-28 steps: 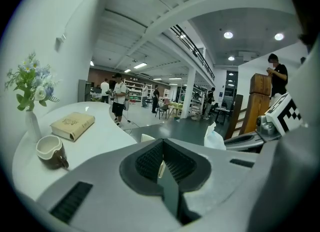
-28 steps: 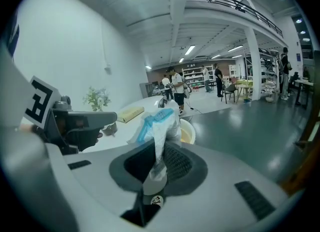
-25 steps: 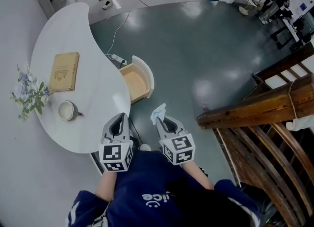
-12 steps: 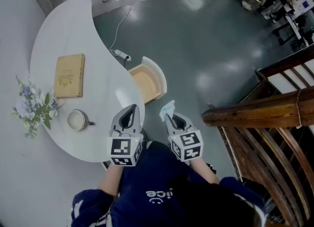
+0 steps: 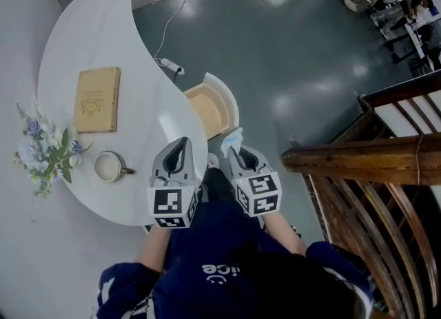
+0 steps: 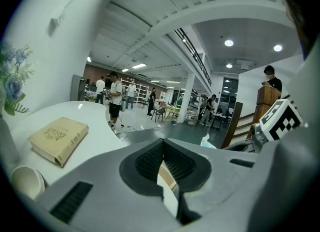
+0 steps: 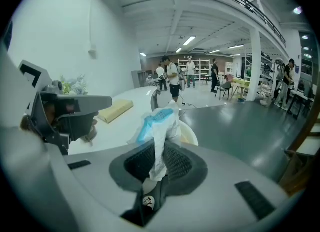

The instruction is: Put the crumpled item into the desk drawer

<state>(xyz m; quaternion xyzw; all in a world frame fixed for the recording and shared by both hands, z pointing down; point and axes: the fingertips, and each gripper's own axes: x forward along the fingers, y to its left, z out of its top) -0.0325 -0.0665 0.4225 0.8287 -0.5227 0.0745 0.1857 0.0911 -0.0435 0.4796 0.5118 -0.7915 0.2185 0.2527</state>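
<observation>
Two tools sit side by side in the head view at the near edge of the curved white table (image 5: pixel 103 42). They are the left tool (image 5: pixel 180 144) and the right tool (image 5: pixel 235 152). The right tool's tip carries the crumpled white-and-blue item (image 5: pixel 231 138), just short of the open, wood-lined white drawer (image 5: pixel 210 109).

Left gripper view — the left tool (image 6: pixel 162 160) is clenched on nothing.

Right gripper view — the right tool (image 7: pixel 154 168) pinches the crumpled white-and-blue item (image 7: pixel 157 123), which stands upright, with the drawer's rounded front just behind.
</observation>
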